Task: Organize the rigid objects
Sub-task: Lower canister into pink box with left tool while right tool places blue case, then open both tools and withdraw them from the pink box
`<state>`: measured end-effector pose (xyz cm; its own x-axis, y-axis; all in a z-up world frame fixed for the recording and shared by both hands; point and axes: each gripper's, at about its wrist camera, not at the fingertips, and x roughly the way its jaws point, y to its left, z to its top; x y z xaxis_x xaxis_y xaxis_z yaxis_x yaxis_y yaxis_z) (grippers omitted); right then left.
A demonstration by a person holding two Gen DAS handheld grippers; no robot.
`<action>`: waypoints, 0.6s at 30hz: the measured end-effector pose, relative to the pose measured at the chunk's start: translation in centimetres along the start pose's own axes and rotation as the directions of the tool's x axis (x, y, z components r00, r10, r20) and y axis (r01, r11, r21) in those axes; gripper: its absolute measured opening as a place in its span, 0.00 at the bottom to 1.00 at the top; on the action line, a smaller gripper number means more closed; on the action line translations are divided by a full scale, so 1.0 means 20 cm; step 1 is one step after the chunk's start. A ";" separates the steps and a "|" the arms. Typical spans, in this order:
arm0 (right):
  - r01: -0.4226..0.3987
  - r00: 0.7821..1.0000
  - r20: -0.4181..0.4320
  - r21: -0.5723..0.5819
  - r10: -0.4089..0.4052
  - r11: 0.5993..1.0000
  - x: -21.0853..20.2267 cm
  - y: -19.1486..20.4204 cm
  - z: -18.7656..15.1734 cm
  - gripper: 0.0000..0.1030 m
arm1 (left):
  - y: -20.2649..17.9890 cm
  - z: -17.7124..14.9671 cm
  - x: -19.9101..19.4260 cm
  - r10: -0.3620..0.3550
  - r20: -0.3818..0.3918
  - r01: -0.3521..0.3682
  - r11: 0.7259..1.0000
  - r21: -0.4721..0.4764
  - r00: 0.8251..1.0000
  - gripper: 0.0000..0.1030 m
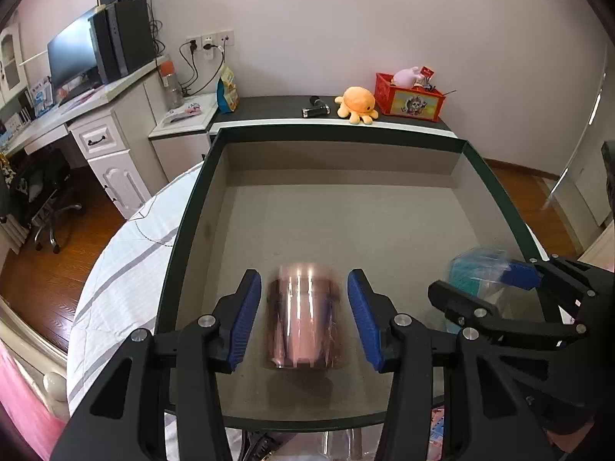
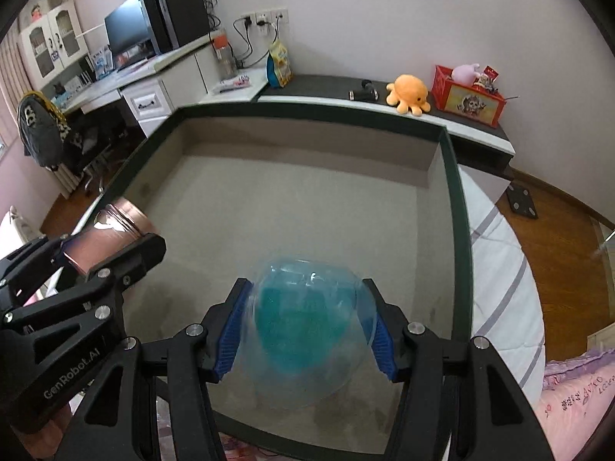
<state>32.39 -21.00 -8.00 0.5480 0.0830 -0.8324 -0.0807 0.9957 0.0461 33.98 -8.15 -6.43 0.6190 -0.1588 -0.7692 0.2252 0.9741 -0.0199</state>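
Note:
A shiny copper-coloured metal cup (image 1: 303, 322) hangs blurred between the blue pads (image 1: 246, 319) of my left gripper (image 1: 307, 319), with a gap showing on each side, so the jaws stand open around it. It is above the near floor of a large beige box with a dark green rim (image 1: 192, 207). My right gripper (image 2: 307, 330) is shut on a translucent blue plastic container (image 2: 307, 319) with something teal inside, also over the box (image 2: 457, 207). From the right wrist, the left gripper (image 2: 96, 261) and copper cup (image 2: 115, 226) appear at the left.
The box rests on a white striped bed cover (image 1: 115, 269). Behind it a dark shelf carries an orange plush octopus (image 1: 357, 105), a red crate (image 1: 409, 100) and a small black tool (image 1: 316, 109). A desk with a monitor (image 1: 73, 53) stands to the left.

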 end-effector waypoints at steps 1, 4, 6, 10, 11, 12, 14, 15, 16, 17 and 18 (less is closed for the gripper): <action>0.010 1.000 -0.007 -0.005 -0.010 1.000 0.01 0.00 0.00 0.57 | 0.00 0.00 0.00 0.012 -0.002 -0.012 1.000 0.001 1.000 0.55; 0.026 1.000 -0.012 -0.007 -0.026 1.000 0.00 0.00 -0.01 0.69 | 0.04 0.00 -0.04 0.040 0.020 -0.039 0.999 -0.012 0.999 0.90; 0.020 1.000 -0.003 -0.007 -0.020 1.000 -0.01 -0.01 -0.02 0.94 | 0.06 -0.01 -0.13 0.035 0.086 -0.034 0.999 -0.023 0.996 1.00; 0.010 1.000 -0.004 0.005 -0.010 1.000 -0.05 -0.01 -0.03 1.00 | 0.07 -0.02 -0.27 0.060 0.139 -0.059 0.998 -0.015 0.988 1.00; 0.009 1.000 0.006 0.016 -0.009 1.000 -0.08 -0.02 -0.04 1.00 | 0.08 -0.02 -0.30 0.059 0.153 -0.057 0.998 -0.020 0.986 1.00; 0.007 1.000 0.017 0.025 -0.008 1.000 -0.09 -0.02 -0.04 1.00 | 0.09 -0.03 -0.34 0.061 0.169 -0.056 0.998 -0.029 0.984 1.00; -0.004 0.999 0.052 0.045 0.002 0.999 -0.16 -0.03 -0.05 1.00 | 0.10 -0.05 -0.44 0.062 0.201 -0.053 0.997 -0.050 0.978 1.00; -0.001 0.997 0.074 0.056 -0.003 0.998 -0.20 -0.03 -0.06 1.00 | 0.11 -0.07 -0.50 0.061 0.219 -0.050 0.997 -0.056 0.974 1.00; 0.001 0.995 0.099 0.065 -0.007 0.998 -0.26 -0.04 -0.07 1.00 | 0.11 -0.09 -0.53 0.059 0.231 -0.047 0.997 -0.056 0.971 1.00; -0.002 0.992 0.123 0.074 -0.007 0.997 -0.31 -0.05 -0.08 1.00 | 0.11 -0.11 -0.59 0.059 0.246 -0.047 0.997 -0.054 0.967 1.00; -0.009 0.990 0.138 0.082 -0.002 0.997 -0.35 -0.06 -0.09 1.00 | 0.12 -0.13 -0.63 0.065 0.256 -0.053 0.997 -0.055 0.965 1.00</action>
<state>27.07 -22.83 -3.20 0.6580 0.0857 -0.7481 -0.0168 0.9949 0.0991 24.82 -3.48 1.50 0.8040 -0.1309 -0.5801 0.1508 0.9885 -0.0141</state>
